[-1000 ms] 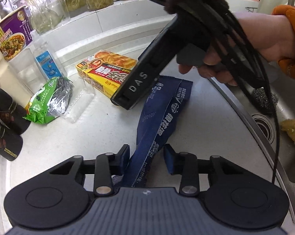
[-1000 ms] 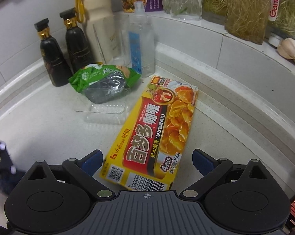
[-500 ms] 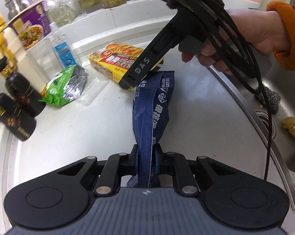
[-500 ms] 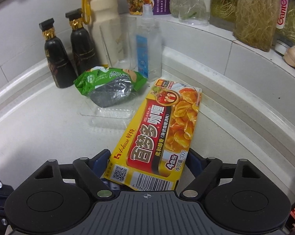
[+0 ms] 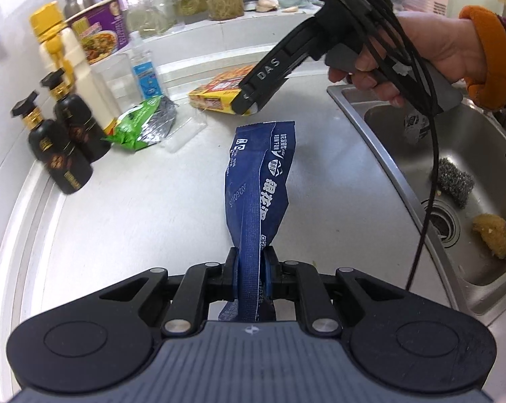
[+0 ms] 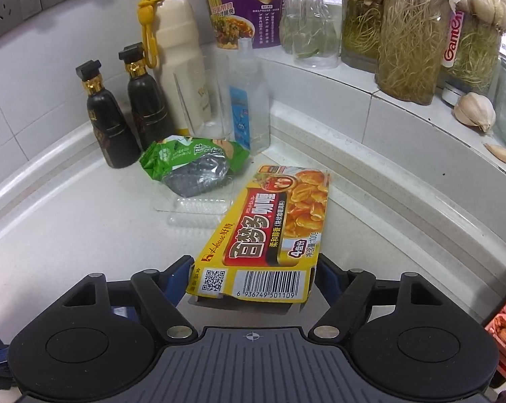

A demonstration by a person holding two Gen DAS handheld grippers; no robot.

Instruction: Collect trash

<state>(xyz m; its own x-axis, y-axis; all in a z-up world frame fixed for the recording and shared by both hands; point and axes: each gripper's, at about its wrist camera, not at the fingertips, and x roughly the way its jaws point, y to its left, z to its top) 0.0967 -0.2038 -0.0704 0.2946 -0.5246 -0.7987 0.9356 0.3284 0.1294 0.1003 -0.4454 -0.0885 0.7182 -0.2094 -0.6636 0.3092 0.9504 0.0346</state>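
Blue wrapper (image 5: 258, 181) sits dead centre of the left wrist view, pinched at its near end by the left gripper (image 5: 251, 277), jaws tight together on it, its far end stretching up the middle of the frame above the countertop (image 5: 135, 215); over in the right wrist view, the yellow curry box (image 6: 269, 235) lies centre frame, its near barcode end between the jaws of the right gripper (image 6: 253, 277), which are closing, pads at both sides of the box; green snack packet (image 6: 192, 164) rests upper left of the box on a clear plastic tray (image 6: 192, 208), beside 2 dark bottles (image 6: 108, 124); the sink (image 5: 454, 154) fills the right edge of the left view.
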